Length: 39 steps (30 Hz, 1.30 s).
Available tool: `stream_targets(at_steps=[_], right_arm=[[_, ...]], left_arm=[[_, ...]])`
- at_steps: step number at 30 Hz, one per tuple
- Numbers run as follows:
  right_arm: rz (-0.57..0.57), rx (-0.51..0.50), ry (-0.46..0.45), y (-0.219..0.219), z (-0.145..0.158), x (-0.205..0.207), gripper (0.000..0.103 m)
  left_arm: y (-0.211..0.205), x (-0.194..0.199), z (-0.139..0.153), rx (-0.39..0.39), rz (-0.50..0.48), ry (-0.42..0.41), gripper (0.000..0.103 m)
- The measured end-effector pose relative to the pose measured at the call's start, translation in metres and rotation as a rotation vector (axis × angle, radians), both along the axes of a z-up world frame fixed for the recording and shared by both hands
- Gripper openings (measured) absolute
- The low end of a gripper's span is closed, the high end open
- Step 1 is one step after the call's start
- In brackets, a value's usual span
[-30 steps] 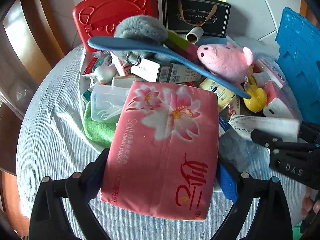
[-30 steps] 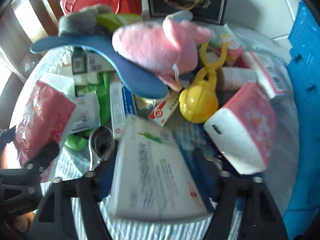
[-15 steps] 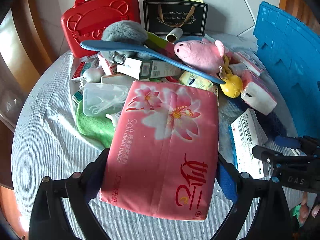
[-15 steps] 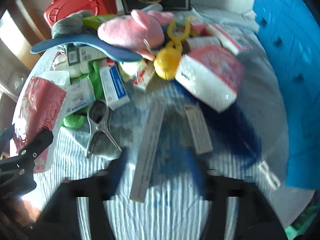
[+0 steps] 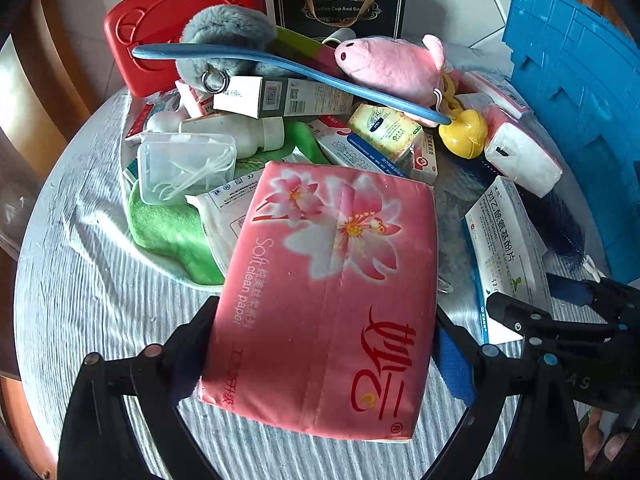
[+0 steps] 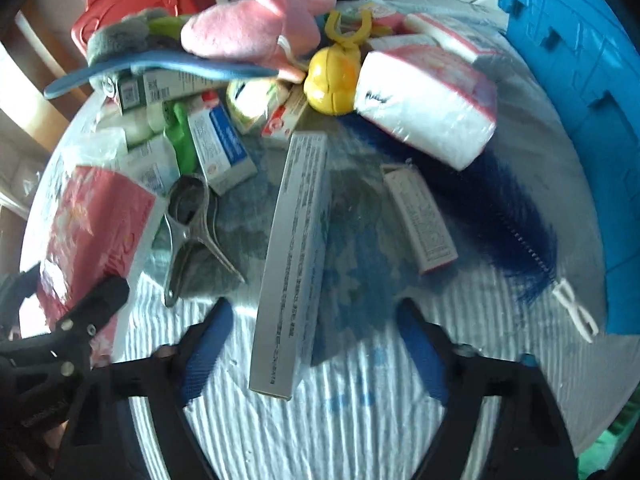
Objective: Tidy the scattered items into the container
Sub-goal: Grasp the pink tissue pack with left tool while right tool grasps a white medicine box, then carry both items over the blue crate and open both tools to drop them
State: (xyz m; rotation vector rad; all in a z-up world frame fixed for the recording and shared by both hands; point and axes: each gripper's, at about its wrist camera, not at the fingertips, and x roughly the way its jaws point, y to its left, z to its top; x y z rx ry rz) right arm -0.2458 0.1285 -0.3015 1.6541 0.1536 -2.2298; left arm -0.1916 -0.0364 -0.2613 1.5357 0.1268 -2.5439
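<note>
Tissues in a pink pack (image 5: 324, 296), printed with white-and-pink lilies, red characters and the words "Soft clean paper", fill the middle of the left wrist view. The left hand-held gripper (image 5: 320, 344) is clamped on this soft pack, one finger pressing each long side, and carries it tilted above the striped cloth of the desk (image 5: 92, 280), just in front of the heap of scattered things.

The right hand-held gripper (image 6: 312, 344) points steeply down over a long white medicine box (image 6: 296, 256) lying on the desk. Its blue pads (image 6: 204, 352) stand either side of the box's near end without touching it, and the jaws are closing.

A metal clip (image 6: 188, 228) lies just left of that box, a smaller box (image 6: 420, 220) and a dark blue feather (image 6: 508, 216) to its right. Behind them the heap holds a pink plush pig (image 5: 392, 68), a yellow toy (image 5: 464, 134), a white tissue pack (image 5: 520, 152), a green cloth (image 5: 168, 236) and a clear plastic case (image 5: 184, 164).

The blue crate (image 5: 580, 100) stands along the desk's right edge, close beside the feather. Bare cloth lies open at the near edge and along the left.
</note>
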Motion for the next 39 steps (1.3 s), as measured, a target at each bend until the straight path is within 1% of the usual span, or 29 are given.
stream_targets(at_steps=[1, 3, 4, 6, 9, 15, 22, 28, 34, 39], right_arm=[[0.007, 0.009, -0.001, -0.002, -0.002, 0.001, 0.044], [0.022, 0.013, -0.019, -0.006, -0.008, 0.001, 0.022], [0.028, 0.020, -0.027, -0.008, -0.010, 0.002, 0.019], [0.042, 0.029, -0.009, -0.011, -0.006, 0.005, 0.017], [0.033, 0.026, 0.055, -0.010, 0.014, 0.010, 0.016], [0.010, -0.008, 0.196, -0.007, 0.072, 0.023, 0.016], [-0.003, -0.065, 0.356, -0.004, 0.141, 0.030, 0.016], [-0.005, -0.085, 0.476, 0.007, 0.195, 0.039, 0.016], [-0.033, -0.106, 0.585, 0.038, 0.240, 0.037, 0.016], [-0.078, -0.119, 0.684, 0.091, 0.277, 0.029, 0.016]], left_arm=[[0.000, 0.000, 0.000, 0.001, -0.004, 0.000, 0.096], [0.001, 0.000, 0.000, -0.001, -0.011, 0.003, 0.096], [0.001, 0.001, 0.001, -0.003, -0.013, 0.007, 0.096], [0.000, 0.001, 0.004, -0.005, -0.016, 0.015, 0.096], [-0.003, 0.003, 0.012, -0.003, -0.017, 0.038, 0.096], [-0.005, 0.008, 0.037, 0.009, -0.029, 0.107, 0.096], [0.001, 0.011, 0.082, 0.022, -0.055, 0.228, 0.096], [0.013, 0.010, 0.122, 0.033, -0.069, 0.335, 0.096], [0.043, 0.000, 0.159, 0.025, -0.093, 0.422, 0.096], [0.092, -0.019, 0.194, 0.029, -0.142, 0.498, 0.096]])
